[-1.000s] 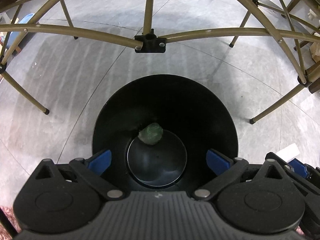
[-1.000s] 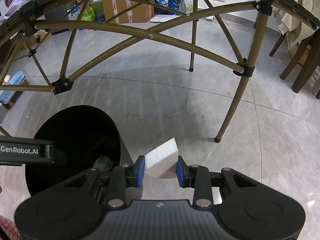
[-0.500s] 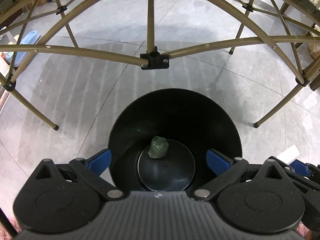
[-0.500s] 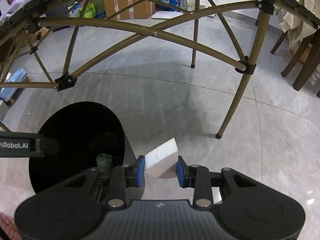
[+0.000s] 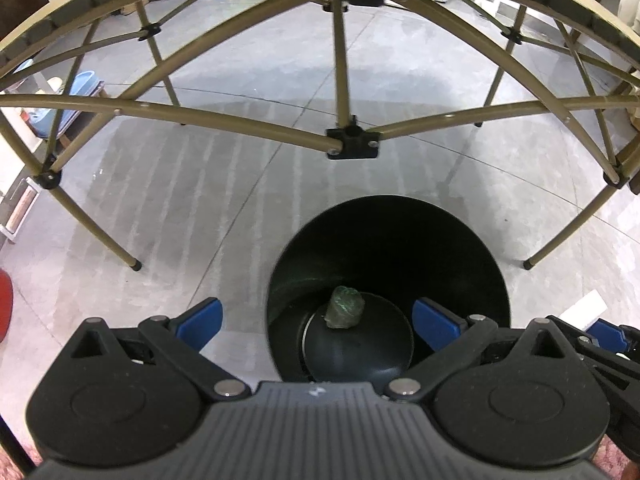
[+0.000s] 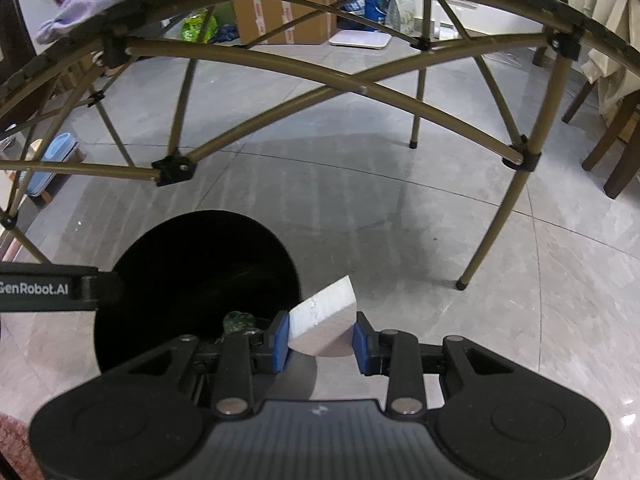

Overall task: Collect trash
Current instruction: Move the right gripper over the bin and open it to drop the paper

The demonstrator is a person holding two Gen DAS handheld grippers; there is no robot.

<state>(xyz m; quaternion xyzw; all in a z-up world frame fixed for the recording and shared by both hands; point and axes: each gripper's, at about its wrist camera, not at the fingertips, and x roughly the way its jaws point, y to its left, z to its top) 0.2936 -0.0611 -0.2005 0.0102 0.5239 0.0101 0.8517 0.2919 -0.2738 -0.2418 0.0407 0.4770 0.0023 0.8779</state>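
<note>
A black round trash bin (image 5: pixel 384 236) stands on the grey floor under a folding table. A crumpled green wad (image 5: pixel 345 312) lies at its bottom. My left gripper (image 5: pixel 316 322) is open and empty, held above the bin's near left rim. My right gripper (image 6: pixel 322 338) is shut on a white foam piece (image 6: pixel 324 320), just right of the bin (image 6: pixel 192 272). The foam (image 5: pixel 584 312) and the right gripper show at the right edge of the left wrist view. The green wad (image 6: pixel 238 322) peeks out beside the right gripper's left finger.
Tan metal table legs and cross braces (image 5: pixel 348 144) arch over the bin; one leg (image 6: pixel 492 220) stands right of the foam. Wooden chair legs (image 6: pixel 616 148) are at the far right. Cardboard boxes (image 6: pixel 288 20) and a blue tray (image 6: pixel 52 160) lie beyond.
My left gripper has risen and drifted left, so the bin sits lower and further right in its view. My right gripper still holds the foam and has lifted slightly.
</note>
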